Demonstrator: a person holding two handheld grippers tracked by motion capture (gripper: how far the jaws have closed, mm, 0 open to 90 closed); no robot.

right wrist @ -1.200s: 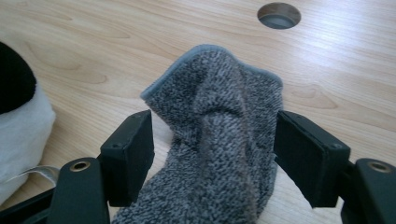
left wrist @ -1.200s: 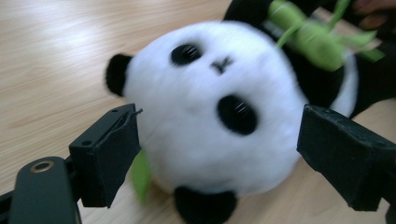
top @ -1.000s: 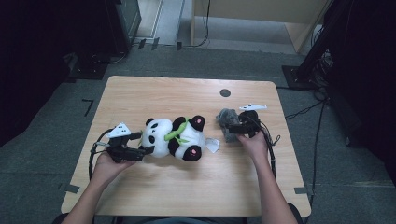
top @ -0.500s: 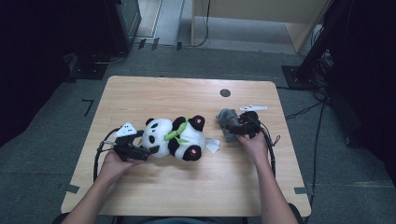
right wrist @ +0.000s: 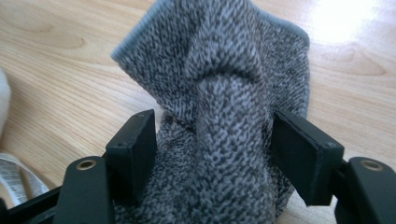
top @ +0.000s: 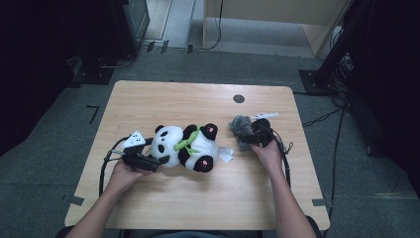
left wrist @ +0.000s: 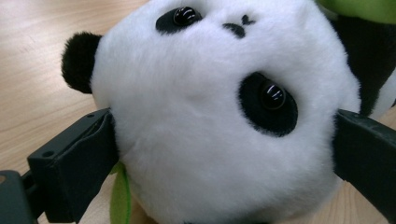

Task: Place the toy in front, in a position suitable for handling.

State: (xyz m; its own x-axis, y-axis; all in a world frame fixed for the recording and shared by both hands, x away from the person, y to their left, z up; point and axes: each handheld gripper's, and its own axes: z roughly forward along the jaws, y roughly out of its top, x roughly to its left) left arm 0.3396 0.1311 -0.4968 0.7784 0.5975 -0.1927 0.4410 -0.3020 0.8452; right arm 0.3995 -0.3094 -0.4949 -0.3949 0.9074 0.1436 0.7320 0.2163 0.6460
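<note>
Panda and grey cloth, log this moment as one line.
left gripper: jaws around panda head | right gripper: shut on grey cloth | table

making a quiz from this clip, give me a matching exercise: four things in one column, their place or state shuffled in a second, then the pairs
Things:
1. panda plush
2. grey knitted cloth
3. white tag
4. dark round spot

Places or states:
A. on the table top near the far edge
B. bunched between the right gripper's jaws
C. head between the left gripper's jaws
D. flat on the table between plush and cloth

Pairs: 1-C, 2-B, 3-D, 4-A
</note>
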